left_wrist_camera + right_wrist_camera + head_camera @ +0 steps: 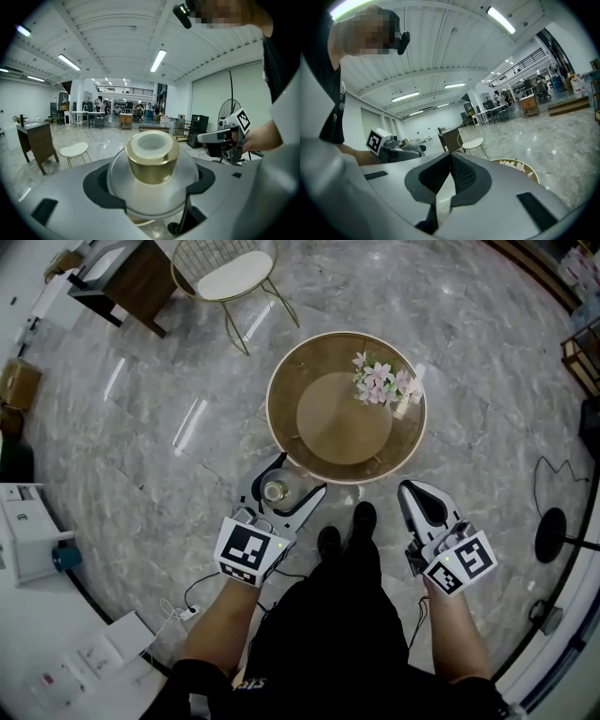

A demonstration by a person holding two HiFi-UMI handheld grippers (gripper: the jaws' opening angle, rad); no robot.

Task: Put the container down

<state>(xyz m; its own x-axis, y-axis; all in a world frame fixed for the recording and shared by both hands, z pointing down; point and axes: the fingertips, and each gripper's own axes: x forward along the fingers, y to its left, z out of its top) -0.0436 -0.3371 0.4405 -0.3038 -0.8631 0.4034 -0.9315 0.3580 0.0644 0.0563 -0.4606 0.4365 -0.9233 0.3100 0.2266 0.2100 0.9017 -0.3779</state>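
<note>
Two tongs are held just short of the round worktop (270,411), on the person's side of its near rim. The left tongs (286,486) are clamped on the container (152,157), a rounded clear vessel with a gold neck. It sits upright between the jaws, just outside the worktop's near-left rim and over the bare stone floor (141,427). That is the main hazard: if the jaws part before the container is over the worktop, it would likely drop and break. The curved, smooth body also gives the pads little to bite on, so a tilt on the way across could let it slide. Setting it down right at the rim could leave it overhanging. The flowers (382,381) lie on the worktop's far-right side and are only at risk from an overreach. The right tongs (450,161) are pressed together on nothing, near the worktop's near-right rim.
</note>
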